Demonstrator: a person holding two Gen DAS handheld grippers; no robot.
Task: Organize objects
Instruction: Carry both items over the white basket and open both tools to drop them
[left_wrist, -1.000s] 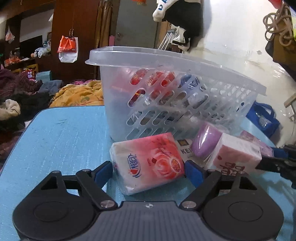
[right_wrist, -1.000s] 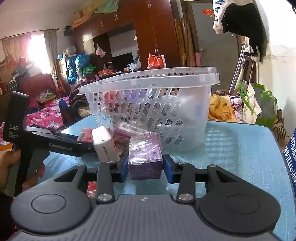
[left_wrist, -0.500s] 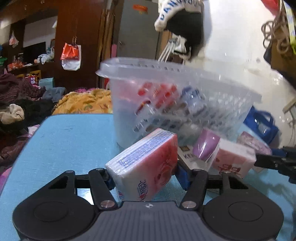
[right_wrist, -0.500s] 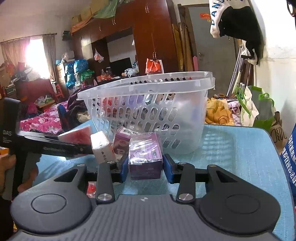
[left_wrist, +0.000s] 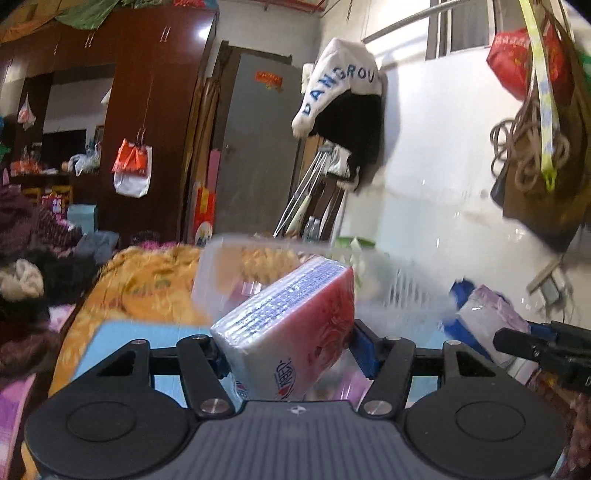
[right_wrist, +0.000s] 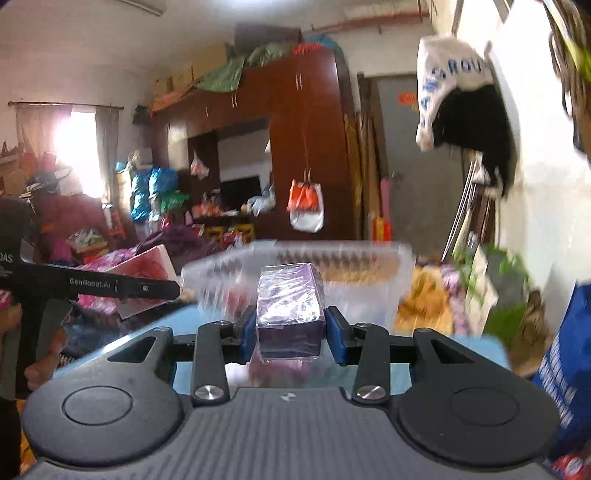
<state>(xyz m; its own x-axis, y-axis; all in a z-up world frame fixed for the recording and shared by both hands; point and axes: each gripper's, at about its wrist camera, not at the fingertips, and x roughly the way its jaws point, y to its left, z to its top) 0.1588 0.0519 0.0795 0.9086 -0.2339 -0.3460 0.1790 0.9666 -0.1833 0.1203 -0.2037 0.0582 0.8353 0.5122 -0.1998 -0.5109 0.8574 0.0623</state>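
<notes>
While both tongs grip a pack each, the basket sits just ahead of them on the blue surface.
Left tongs are clenched on a pink tissue pack, tilted between the blue pads and raised off the surface, with the basket's rim right behind it; the jaws have just been closing on this pack. Right tongs are clenched on a purple pack, held upright in front of the blurred basket wall. From the right view, the left tongs and their pink pack appear to the left, a hand on the handle.
</notes>
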